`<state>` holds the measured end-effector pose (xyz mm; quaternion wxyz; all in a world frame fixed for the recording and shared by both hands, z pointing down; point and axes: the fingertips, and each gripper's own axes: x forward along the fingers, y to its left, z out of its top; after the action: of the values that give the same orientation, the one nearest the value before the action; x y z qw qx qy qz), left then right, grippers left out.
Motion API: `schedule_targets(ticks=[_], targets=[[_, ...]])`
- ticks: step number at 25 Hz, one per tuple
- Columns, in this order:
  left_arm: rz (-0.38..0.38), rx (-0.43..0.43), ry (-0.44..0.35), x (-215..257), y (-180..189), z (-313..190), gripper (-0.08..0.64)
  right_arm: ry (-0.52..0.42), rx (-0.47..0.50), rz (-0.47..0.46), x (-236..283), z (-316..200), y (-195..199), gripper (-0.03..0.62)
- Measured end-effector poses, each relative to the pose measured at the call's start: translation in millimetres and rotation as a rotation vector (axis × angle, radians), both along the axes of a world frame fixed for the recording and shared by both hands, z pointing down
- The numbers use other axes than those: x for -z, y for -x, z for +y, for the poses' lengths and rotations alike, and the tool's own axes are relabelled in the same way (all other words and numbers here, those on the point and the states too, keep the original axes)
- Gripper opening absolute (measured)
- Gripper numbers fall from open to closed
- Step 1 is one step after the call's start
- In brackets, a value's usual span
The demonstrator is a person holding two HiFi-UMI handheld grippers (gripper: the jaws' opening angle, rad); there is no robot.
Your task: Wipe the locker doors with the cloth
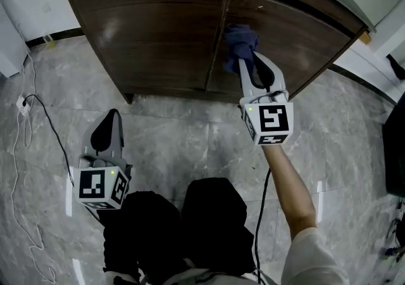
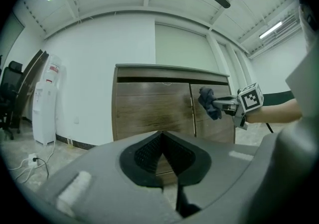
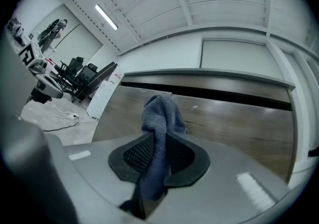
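Dark trousers (image 1: 190, 227) are being seen at six o'clock. At eight o'clock the left gripper (image 1: 112, 119) is being held idle, jaws together, empty. At one o'clock the cloth (image 1: 239, 43) is being clamped by the right gripper (image 1: 250, 62) against the locker doors (image 1: 152, 30). Pinched by one fold, it could be dragged free by friction. That pinch is being shown only in the right gripper view.

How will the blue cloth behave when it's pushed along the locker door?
Likely floppy: the cloth sags in soft folds where the right tool pinches it. Probably light, since a small pinch carries the whole bunch. Its nubby surface may drag rather than slide on the wooden door, so it could bunch up.
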<state>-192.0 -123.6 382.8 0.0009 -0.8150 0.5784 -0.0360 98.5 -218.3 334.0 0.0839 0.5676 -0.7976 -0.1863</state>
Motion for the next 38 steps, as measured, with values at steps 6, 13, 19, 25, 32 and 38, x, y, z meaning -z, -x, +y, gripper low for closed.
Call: schedule_targets(ticks=[6, 13, 19, 25, 32, 38], targets=[[0.024, 0.055, 0.013, -9, 48, 9, 0.002, 0.042, 0.152, -0.003, -17, -20, 114, 0.069], [0.023, 0.123, 0.031, -17, 106, 27, 0.002, 0.089, 0.295, 0.046, -49, -40, 246, 0.069], [0.022, 0.170, 0.062, -21, 141, 41, 0.002, 0.172, 0.351, 0.071, -86, -62, 328, 0.069], [0.019, 0.209, 0.077, -29, 169, 48, 0.003, 0.222, 0.378, 0.049, -99, -85, 383, 0.069], [0.019, 0.232, 0.092, -30, 181, 52, 0.002, 0.270, 0.339, 0.026, -108, -109, 391, 0.069], [0.021, 0.219, 0.092, -30, 172, 49, 0.002, 0.265, 0.320, 0.028, -106, -111, 372, 0.069]])
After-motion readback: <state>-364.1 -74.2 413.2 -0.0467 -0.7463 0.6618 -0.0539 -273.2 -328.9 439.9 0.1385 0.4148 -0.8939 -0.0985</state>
